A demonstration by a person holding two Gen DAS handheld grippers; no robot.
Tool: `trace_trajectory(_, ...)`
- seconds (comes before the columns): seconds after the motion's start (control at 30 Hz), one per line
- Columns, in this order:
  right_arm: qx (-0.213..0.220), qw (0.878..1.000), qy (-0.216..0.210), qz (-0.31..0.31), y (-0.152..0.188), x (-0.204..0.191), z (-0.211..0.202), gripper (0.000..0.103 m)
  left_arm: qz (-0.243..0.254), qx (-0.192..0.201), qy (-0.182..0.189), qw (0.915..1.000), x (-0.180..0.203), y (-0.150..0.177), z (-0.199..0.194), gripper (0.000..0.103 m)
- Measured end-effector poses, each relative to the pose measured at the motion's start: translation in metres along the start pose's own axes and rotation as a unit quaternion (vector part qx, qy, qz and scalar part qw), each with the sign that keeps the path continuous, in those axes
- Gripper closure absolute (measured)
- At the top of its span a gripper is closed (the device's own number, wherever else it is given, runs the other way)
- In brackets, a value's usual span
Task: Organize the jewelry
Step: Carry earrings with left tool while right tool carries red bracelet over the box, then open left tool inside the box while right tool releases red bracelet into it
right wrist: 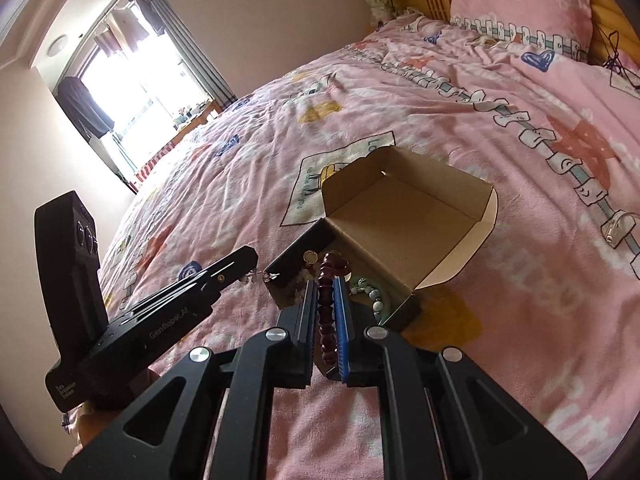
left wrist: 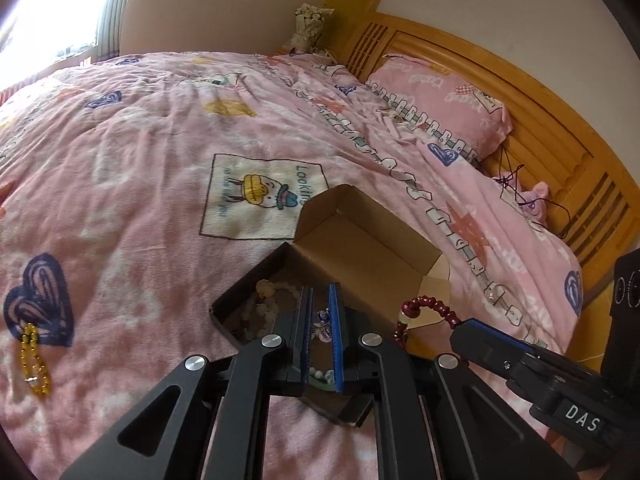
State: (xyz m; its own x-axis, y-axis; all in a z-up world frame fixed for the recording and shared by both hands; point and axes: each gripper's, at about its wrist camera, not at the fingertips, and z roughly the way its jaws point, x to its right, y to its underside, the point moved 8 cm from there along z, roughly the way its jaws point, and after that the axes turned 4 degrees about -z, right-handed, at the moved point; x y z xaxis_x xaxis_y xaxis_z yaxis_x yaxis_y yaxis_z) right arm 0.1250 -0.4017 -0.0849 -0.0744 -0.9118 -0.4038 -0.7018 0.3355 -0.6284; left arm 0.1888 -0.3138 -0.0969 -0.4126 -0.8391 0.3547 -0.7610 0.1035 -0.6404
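Over the open cardboard box (right wrist: 400, 216) on the pink bed cover (left wrist: 140, 160), we hold both grippers with their fingers pointing down at it. Our right gripper (right wrist: 326, 320) is clamped on a dark red bead bracelet (right wrist: 327, 320); the beads run between its jaws and loop out past the tips at 12 o'clock. Our left gripper (left wrist: 322, 336) has its jaws close together on a small clear and pink sparkly piece (left wrist: 325, 322), but we cannot tell just what kind of jewelry it is. Inside the box lie a pale bead bracelet (left wrist: 268, 304) and some green and white beads (right wrist: 374, 298). A yellow bead bracelet (left wrist: 34, 364) lies out on the cover at 9 o'clock from the left gripper, well apart from the box.

We think these pieces are light and floppy. The string bends, so the loop swings and sags. The beads are round, hard and smooth, so they can roll or slip out of the jaws. It is best to pinch across the string of beads, not on one bead. The sparkly piece looks thin and may break, so a soft squeeze is enough
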Motion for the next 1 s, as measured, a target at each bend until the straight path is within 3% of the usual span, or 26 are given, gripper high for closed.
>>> trace_trajectory(0.27, 0.005, 0.999, -0.022, 0.034, -0.007, 0.02, 0.018, 0.093, 0.013, -0.014, -0.02, 0.9996, -0.005, 0.011, 0.025, 0.093)
trace_trajectory(0.6, 0.01, 0.999, -0.032, 0.027, -0.013, 0.009, 0.026, 0.09, 0.027, 0.006, -0.038, 0.9989, -0.013, 0.003, 0.016, 0.092)
trace_trajectory(0.73, 0.014, 0.999, -0.033, 0.036, -0.015, 0.011, 0.023, 0.09, 0.033, 0.019, -0.053, 0.9979, -0.017, 0.001, 0.013, 0.052)
trace_trajectory(1.0, 0.015, 0.999, -0.035, 0.034, -0.018, 0.0, 0.018, 0.09, 0.016, 0.026, -0.062, 0.9976, -0.032, -0.005, 0.0, 0.051)
